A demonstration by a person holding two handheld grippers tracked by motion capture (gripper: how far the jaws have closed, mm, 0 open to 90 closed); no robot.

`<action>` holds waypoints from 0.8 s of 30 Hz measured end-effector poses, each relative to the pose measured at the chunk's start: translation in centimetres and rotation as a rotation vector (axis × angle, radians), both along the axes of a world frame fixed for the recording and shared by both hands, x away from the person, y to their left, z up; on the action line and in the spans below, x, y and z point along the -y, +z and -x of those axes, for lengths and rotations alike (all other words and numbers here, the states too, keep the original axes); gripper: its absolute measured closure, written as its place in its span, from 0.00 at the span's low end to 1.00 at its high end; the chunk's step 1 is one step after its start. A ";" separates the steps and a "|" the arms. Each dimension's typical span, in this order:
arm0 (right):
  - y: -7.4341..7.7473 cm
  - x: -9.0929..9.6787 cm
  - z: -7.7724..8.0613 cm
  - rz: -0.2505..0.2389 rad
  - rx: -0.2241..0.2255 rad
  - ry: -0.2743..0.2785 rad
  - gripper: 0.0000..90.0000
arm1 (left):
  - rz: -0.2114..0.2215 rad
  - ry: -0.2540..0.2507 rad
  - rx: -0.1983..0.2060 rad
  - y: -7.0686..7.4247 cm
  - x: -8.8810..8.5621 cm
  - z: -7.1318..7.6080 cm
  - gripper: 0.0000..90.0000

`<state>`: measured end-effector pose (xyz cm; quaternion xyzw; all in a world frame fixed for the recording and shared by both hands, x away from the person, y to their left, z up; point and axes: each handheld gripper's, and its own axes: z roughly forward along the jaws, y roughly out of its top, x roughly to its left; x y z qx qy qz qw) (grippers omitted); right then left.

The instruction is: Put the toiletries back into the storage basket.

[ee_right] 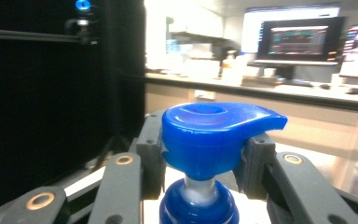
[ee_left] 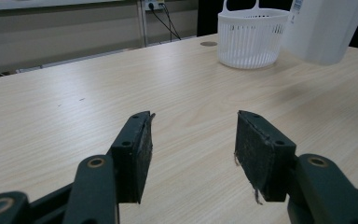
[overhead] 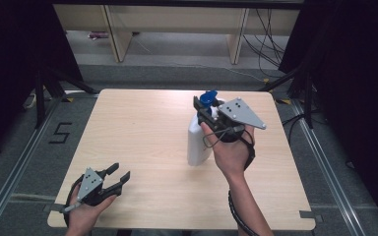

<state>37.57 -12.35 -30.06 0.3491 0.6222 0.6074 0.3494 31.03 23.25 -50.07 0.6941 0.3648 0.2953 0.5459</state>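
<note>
Now the right gripper (overhead: 207,114) has its jaws clamped on the blue pump head (ee_right: 214,135) of a white bottle (overhead: 197,142). From above, the bottle hangs over the table's (overhead: 142,147) right half, and in the left gripper view its bottom edge sits clear of the wood, just beside a white basket (ee_left: 251,39). Over at the near left corner, the left gripper (overhead: 117,176) rests low in the hand, jaws wide apart with bare table between the pads (ee_left: 261,154).

Glossy blue plastic pump head (ee_right: 214,135), matt wood-grain table (overhead: 142,132)
</note>
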 end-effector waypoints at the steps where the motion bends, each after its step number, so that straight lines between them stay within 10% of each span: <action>1: 0.2 0.4 -0.1 -0.002 0.013 -0.023 0.67 | 0.014 -0.008 0.007 -0.1 0.1 -0.2 0.51; 10: 1.7 2.7 -0.9 -0.018 0.045 -0.212 0.67 | 0.002 -0.034 -0.001 -0.2 0.6 -0.9 0.51; 24: 2.7 3.5 -2.6 -0.051 0.063 -0.330 0.67 | 0.019 -0.064 0.017 -0.3 0.9 -1.8 0.51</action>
